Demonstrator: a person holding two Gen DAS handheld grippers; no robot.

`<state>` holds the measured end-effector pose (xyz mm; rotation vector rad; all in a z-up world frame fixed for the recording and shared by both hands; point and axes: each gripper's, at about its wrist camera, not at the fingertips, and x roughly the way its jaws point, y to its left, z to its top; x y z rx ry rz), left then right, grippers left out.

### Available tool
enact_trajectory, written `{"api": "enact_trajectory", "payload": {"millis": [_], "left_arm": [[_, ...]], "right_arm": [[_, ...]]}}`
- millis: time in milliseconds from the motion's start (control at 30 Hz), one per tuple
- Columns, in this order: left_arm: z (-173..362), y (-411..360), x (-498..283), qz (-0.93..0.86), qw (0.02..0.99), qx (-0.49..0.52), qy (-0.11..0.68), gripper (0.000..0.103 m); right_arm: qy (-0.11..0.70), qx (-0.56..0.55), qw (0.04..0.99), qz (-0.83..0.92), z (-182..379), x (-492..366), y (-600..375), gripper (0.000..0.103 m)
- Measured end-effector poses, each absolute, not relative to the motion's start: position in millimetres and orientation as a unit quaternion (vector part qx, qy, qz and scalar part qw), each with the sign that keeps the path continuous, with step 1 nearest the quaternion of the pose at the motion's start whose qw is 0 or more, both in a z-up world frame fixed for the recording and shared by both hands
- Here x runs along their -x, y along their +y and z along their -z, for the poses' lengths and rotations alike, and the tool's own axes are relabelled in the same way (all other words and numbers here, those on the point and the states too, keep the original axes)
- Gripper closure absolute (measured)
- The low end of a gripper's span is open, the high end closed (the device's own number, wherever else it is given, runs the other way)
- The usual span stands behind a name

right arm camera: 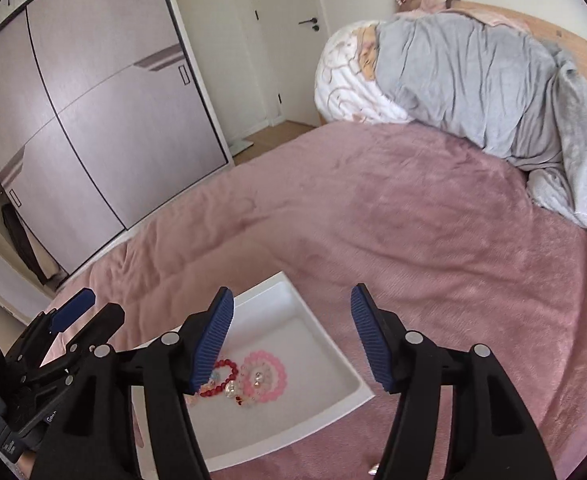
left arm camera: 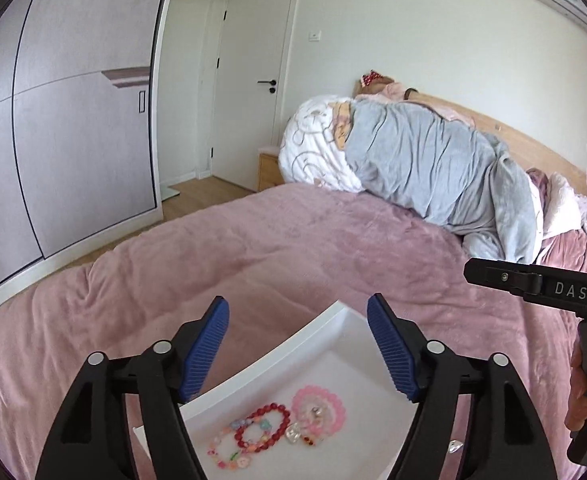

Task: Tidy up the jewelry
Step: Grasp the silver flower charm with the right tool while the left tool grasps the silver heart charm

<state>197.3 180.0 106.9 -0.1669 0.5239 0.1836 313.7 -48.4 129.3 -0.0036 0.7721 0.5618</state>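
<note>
- Left gripper [left arm camera: 298, 344]: blue ribbed fingers [left arm camera: 207, 350] spread wide, nothing between them, held above the near-left part of the white tray [left arm camera: 325, 320].
- Right gripper [right arm camera: 291, 338]: blue fingers [right arm camera: 369, 340] likewise wide apart and empty, poised over the tray's right half and the blanket beside it; also seen from the left wrist view as a black body at the right edge, a hand [left arm camera: 581, 392] wrapped round its handle.
- White tray: shallow, rectangular, raised rim, lying flat on the pink blanket [left arm camera: 293, 240] near the bed's foot.
- Red bead bracelet [left arm camera: 263, 428]: inside the tray, toward its near side, partly overlapping a pastel multicoloured bracelet [left arm camera: 229, 450] to its left.
- Pink bead bracelet [left arm camera: 319, 410]: in the tray just right of the red one, touching or nearly so, with small clear crystal pieces [left arm camera: 315, 412] inside its ring.
- Another clear crystal piece [left arm camera: 293, 438] between the red and pink bracelets, at their near edge.
- One more small clear piece [left arm camera: 455, 446] low at the right, beside the left gripper's right arm; in or out of the tray, cannot tell.
- Grey duvet [left arm camera: 433, 160] bundled at the head of the bed, a white patterned pillow [left arm camera: 313, 152] against its left end.
- Sliding wardrobe [left arm camera: 73, 120] along the left wall; closed white door [left arm camera: 253, 80] beyond it.
</note>
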Motion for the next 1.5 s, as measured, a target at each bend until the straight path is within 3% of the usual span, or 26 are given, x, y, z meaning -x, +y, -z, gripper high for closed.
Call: {"api": "enact_trajectory", "payload": {"millis": [200,367,767,933,1100,1500], "left_arm": [[-133,113,-195,-0.047,0.972,0.062,0.221,0.013],[-123,52,-201,-0.015,0.970,0.029,0.239,0.011],[-27,-19,-205,0.040,0.945,-0.046,0.321,0.011],[17,-22,-209,0.045,0.930,-0.047,0.362,0.011],[53,-27,-218,0.058,0.913,-0.065,0.397,0.024],[107,-38,-228,0.105,0.888,-0.057,0.443,0.052]], "right_arm": [[0.346,0.009,0.907,-0.242,-145,-294,-122,0.038],[0.348,0.019,0.909,-0.229,-122,-269,-166,0.033],[0.396,0.074,0.883,-0.240,-7,-234,-199,0.031],[0.415,0.107,0.866,-0.259,29,-230,-194,0.036],[0.444,0.122,0.844,-0.276,62,-236,-189,0.053],[0.456,0.130,0.817,-0.327,85,-229,-184,0.055]]}}
